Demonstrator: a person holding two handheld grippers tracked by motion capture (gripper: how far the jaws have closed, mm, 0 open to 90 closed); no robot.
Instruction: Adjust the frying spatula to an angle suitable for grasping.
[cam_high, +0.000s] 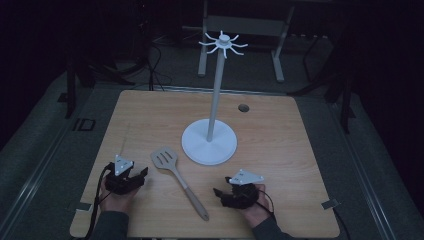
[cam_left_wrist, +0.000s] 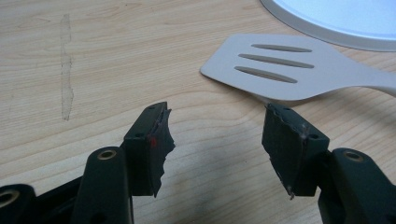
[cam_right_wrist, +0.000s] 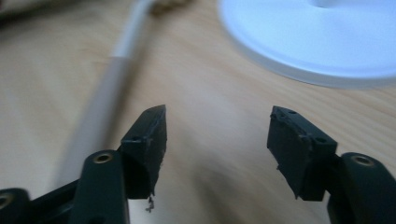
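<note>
Tabletop (cam_high: 150, 120) of pale wood grain carries everything, and the biggest thing on it is the white hanging stand (cam_high: 209, 142): a broad round base near the middle, a thin upright pole, and a ring of hooks at the top. It looks bottom-heavy and stable, though a knock high on the pole would probably rock it.

Next comes the slotted spatula (cam_high: 177, 176), lying flat just in front of the base, blade toward the left gripper and handle running back toward the person between the two hands. It looks light and rigid, likely plastic or nylon, smooth enough to slip. I judge the narrow handle the best hold, near mid-length so it balances; the flat blade lies too flush with the wood for the jaws to get under.

The left gripper (cam_left_wrist: 215, 135) rests beside the blade, jaws spread wide with nothing between them. The right gripper (cam_right_wrist: 217, 135) sits near the handle, jaws likewise wide apart and empty.
</note>
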